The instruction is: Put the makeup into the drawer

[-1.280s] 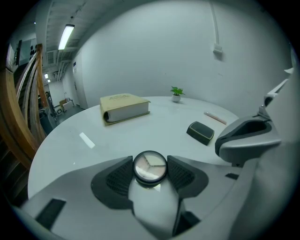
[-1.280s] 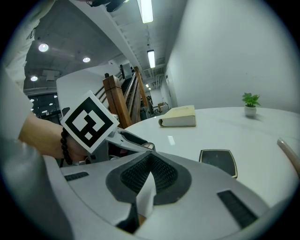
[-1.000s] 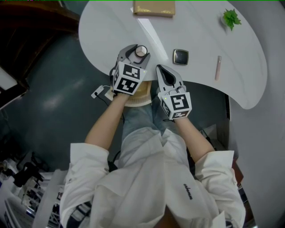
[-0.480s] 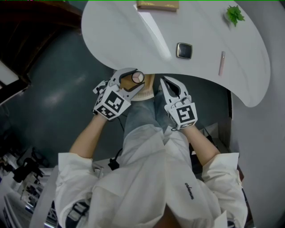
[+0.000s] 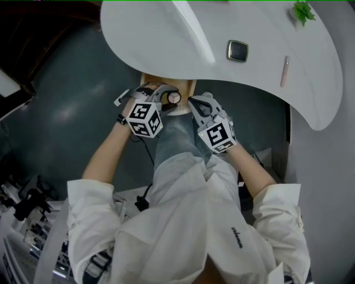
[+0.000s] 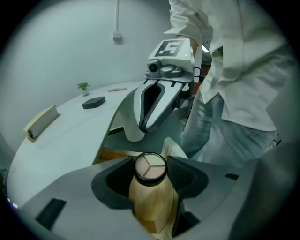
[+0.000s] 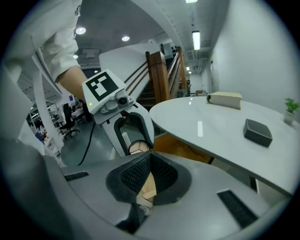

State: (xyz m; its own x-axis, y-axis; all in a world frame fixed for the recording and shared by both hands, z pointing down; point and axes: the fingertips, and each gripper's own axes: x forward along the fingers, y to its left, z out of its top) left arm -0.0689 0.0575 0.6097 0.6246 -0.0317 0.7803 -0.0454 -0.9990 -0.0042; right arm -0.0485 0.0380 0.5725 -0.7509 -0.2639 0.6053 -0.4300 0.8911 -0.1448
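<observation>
**A:** What are the left tongs (image 5: 169, 99) doing?

**B:** They're clenched on a round compact (image 6: 150, 167), a dark-rimmed pan with three pale shades. The jaws stand partway apart, a pad against each side of the rim. The compact hangs over the open wooden drawer (image 5: 186, 87), which juts out from under the six o'clock edge of the surface (image 5: 166, 39). I cannot tell whether it touches the wood.

**A:** And the right tongs (image 5: 194, 103)?

**B:** They're just beside the left pair, at its three o'clock. The ribbed pads are pressed together with nothing between them. The tips point toward eleven o'clock and sit near the compact but apart from it.

**A:** What lies on the surface?

**B:** It's white and rounded. A dark square compact (image 5: 237, 50) lies at one o'clock from the tongs. A pink tube (image 5: 285, 71) lies further right, at four o'clock from that square. A small green plant (image 5: 303, 11) stands at the far right corner. The right gripper view also shows a tan box (image 7: 225, 99) near the far edge.

**A:** And the room?

**B:** There's a dark blue-grey floor (image 5: 72, 111) at nine o'clock and a wooden staircase (image 7: 161, 70) behind the surface. The person wears a white shirt (image 5: 183, 222).
</observation>
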